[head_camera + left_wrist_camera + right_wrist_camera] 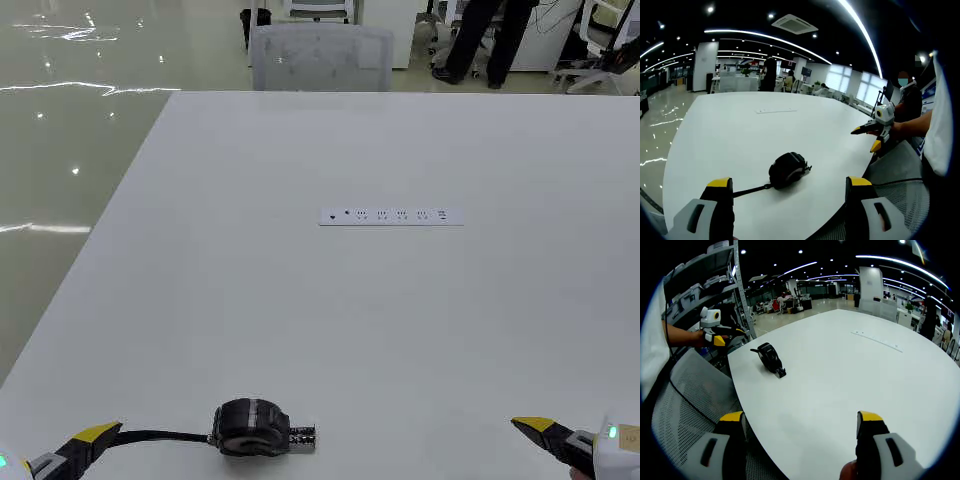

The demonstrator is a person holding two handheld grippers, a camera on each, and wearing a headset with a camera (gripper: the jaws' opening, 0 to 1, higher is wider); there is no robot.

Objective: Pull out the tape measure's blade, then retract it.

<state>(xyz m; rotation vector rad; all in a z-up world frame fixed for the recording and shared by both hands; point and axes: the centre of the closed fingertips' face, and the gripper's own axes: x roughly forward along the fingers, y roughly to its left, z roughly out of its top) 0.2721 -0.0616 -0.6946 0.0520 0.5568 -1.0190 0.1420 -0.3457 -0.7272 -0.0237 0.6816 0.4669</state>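
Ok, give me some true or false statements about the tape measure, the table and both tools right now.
1. The tape measure lies on the white table. True.
2. The left tool grips the tape measure. False: it is open and holds nothing.
3. The blade is pulled far out. False: only its tip shows at the case.
4. The right tool is open. True.
5. A power strip sits mid-table. True.

One tape measure (250, 428), two grippers (788, 182) (801, 416), one power strip (391, 216).
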